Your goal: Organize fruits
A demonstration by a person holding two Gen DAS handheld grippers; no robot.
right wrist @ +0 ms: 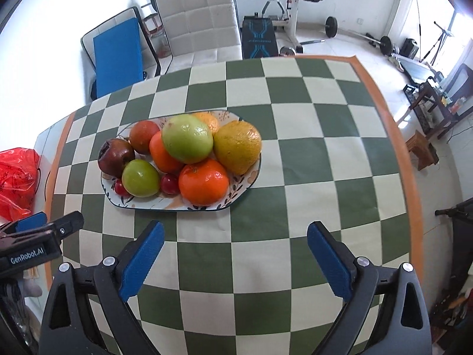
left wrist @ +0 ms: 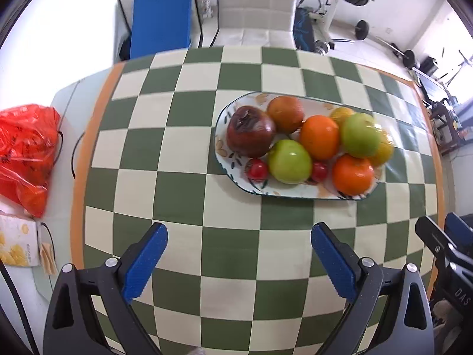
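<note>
Green and cream checks cover the table (left wrist: 183, 159), and an oval patterned plate (left wrist: 224, 151) sits on it piled with fruit. On the plate, in the left wrist view, a dark wrinkled fruit (left wrist: 250, 131) lies at the left end, touching a green apple (left wrist: 289, 161) with a small red tomato (left wrist: 257, 170) on each side. Behind them sit oranges (left wrist: 320, 137), a second green apple (left wrist: 360, 134) resting on top, and another orange (left wrist: 353, 174) at the near right rim. The left gripper (left wrist: 239, 261) hovers above the cloth short of the plate, jaws spread wide and holding nothing. The right gripper (right wrist: 235, 259) hangs likewise near the plate's right end, jaws wide apart and empty. A red plastic bag (left wrist: 25, 151) lies off the cloth to the left.
</note>
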